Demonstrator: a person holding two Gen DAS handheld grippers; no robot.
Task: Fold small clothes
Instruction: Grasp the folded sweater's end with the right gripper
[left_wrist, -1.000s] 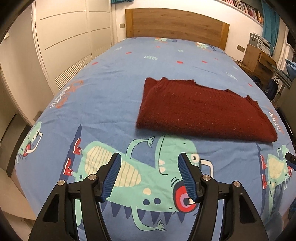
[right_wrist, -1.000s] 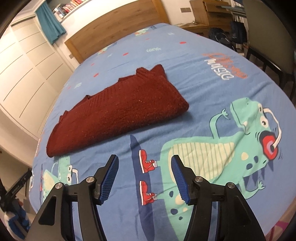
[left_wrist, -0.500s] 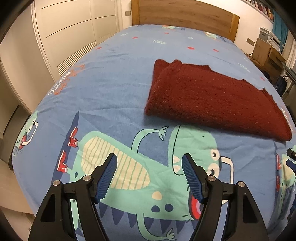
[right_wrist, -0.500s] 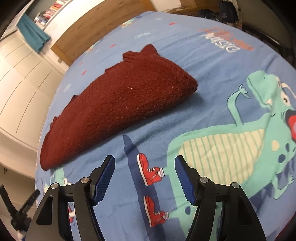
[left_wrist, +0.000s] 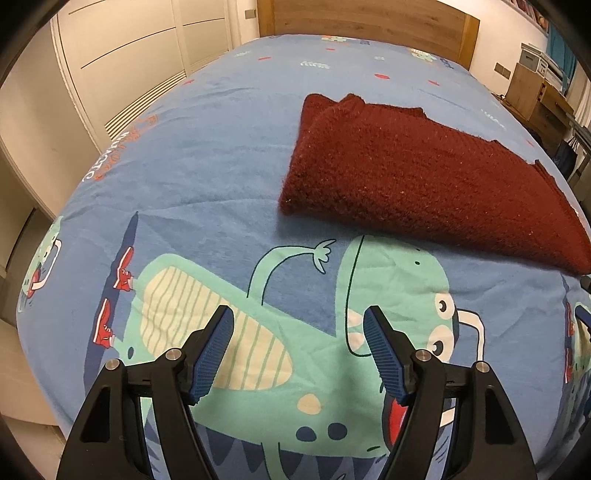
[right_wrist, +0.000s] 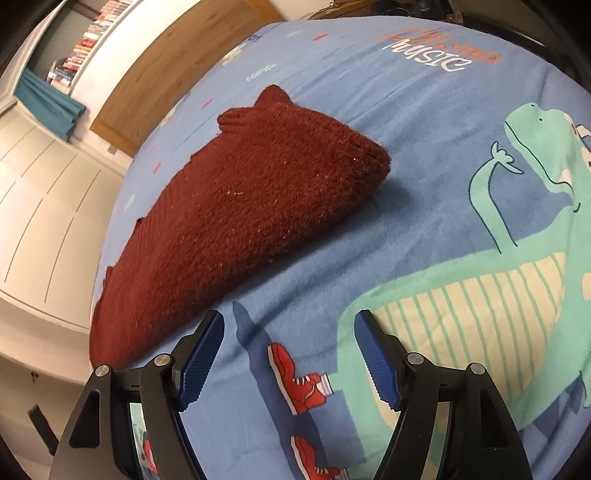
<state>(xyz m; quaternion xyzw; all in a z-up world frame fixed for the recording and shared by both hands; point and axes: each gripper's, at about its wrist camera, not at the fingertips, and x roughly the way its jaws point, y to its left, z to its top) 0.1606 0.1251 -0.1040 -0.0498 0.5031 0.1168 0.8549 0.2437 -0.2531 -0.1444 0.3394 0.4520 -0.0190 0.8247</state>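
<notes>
The left gripper (left_wrist: 298, 334) hangs over the near part of the bed (left_wrist: 192, 158) with its jaws wide and nothing between them but printed sheet. They opened a little further early in the last second and now hold that width. The right gripper (right_wrist: 289, 338) is the same: jaws wide, just opening further, with only sheet and a printed red shoe between them.

Past both sets of jaws lies the red sweater (left_wrist: 424, 173), the task's thing. It rests flat in the middle of the bed, already doubled lengthwise into 1 long band running left to right, apart from both grippers. From the right wrist view its near left end (right_wrist: 122, 325) sits just beyond the left finger of that gripper, not touching it.

It is a thick, loose knit, so I judge it soft, floppy and fairly light, with a grippy surface that should not slip from ribbed pads. It will sag and stretch if lifted by 1 point. The rounded fold runs along the near edge and the loose edges lie on the far side. The best hold is probably 1 gripper on each short end, pinching every layer together near the corners.
</notes>
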